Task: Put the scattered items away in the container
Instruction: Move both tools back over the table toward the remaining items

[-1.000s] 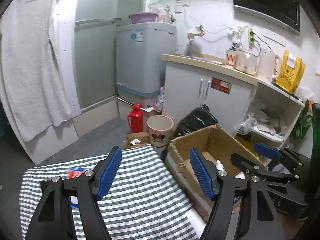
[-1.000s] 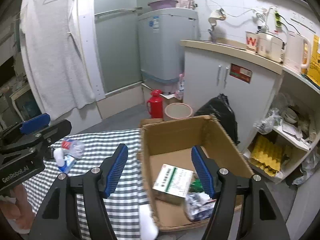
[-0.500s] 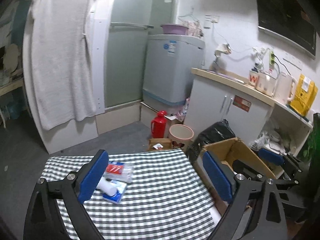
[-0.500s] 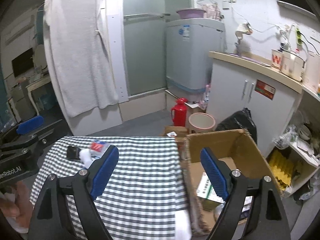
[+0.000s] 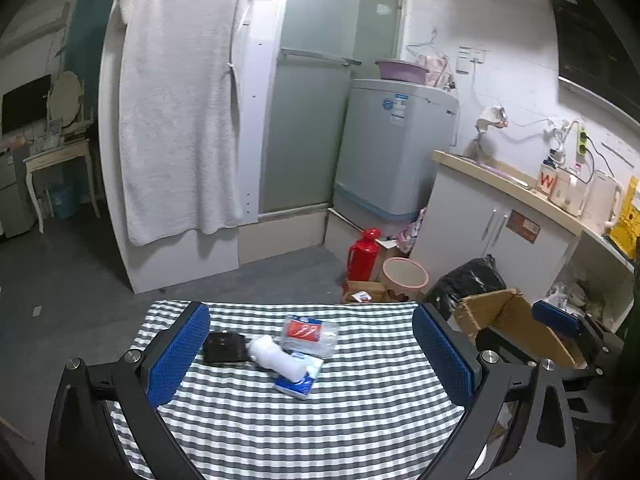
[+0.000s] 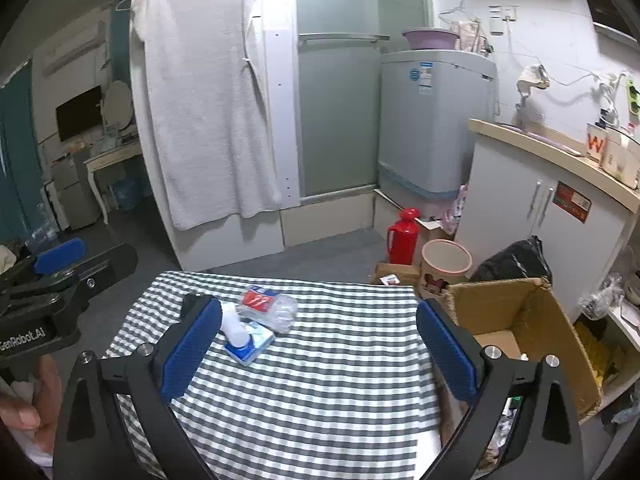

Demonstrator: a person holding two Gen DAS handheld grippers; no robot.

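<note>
A grey-and-white checked table bears a small heap of things: a black wallet-like item, a white bottle lying down, a clear packet with a red label and a blue-and-white pack. My left gripper hovers over the near side of the table with its jaws opening and nothing between them. My right gripper is alongside, jaws also opening and empty. The same heap shows in the right wrist view, with the packet on top. An open cardboard box stands off the table's right edge.
Beyond the table on the floor stand a red thermos, a pink bin and a black bag. A white cabinet and a washing machine line the right wall. A hand grips the left tool.
Both views have swung left, away from the cardboard box and onto the table with its heap. Both pairs of jaws have spread wider.
</note>
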